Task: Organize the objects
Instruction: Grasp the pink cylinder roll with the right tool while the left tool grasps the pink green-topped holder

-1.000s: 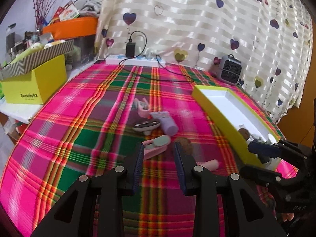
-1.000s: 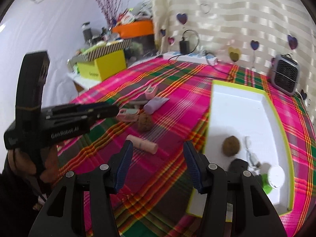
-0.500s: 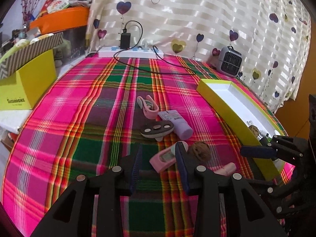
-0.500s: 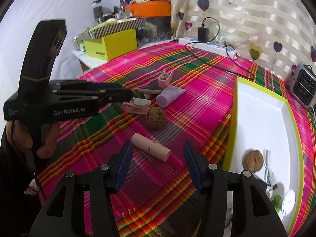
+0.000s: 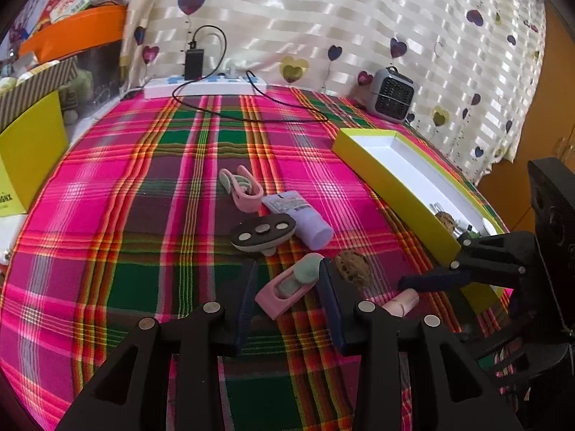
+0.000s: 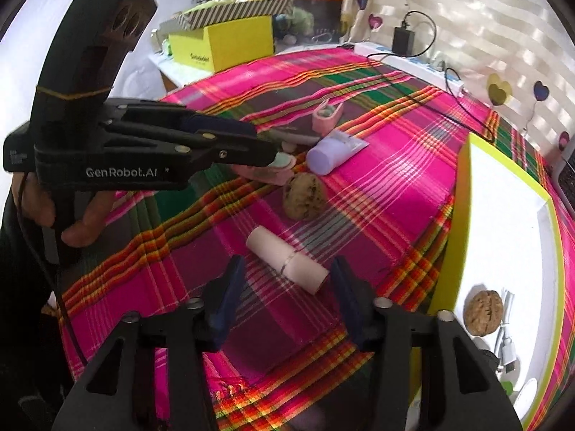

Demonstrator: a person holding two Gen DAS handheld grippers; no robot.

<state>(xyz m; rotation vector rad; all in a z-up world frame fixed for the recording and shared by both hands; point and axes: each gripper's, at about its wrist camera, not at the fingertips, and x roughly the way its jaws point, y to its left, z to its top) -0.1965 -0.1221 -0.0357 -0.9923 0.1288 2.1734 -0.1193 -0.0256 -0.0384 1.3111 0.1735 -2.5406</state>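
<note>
In the left wrist view my left gripper [image 5: 287, 298] stands open low over the plaid cloth. A pink holder with a mint insert [image 5: 287, 287] lies between its fingers, close to the right one. A walnut [image 5: 352, 265] sits just right of it. In the right wrist view my right gripper [image 6: 287, 287] straddles a pale pink tube [image 6: 287, 258] lying slantwise on the cloth. Its jaws are closing, and the pads stand clear of the tube. The left gripper [image 6: 266, 151] also shows there, held by a hand, its tip over the pink holder.
A lilac tube [image 5: 305, 219], a dark oval piece with three discs [image 5: 262, 233] and a pink clip [image 5: 240, 188] lie behind. The yellow-green tray [image 6: 463, 215] at right holds a walnut [image 6: 483, 310] and a cable [image 6: 506, 341]. A power strip [image 5: 205, 88] and small heater [image 5: 391, 95] stand at the back.
My left gripper came forward and down and widened, so the pink holder now lies between its fingers. My right gripper swung from the tray to the pink tube and narrowed.
</note>
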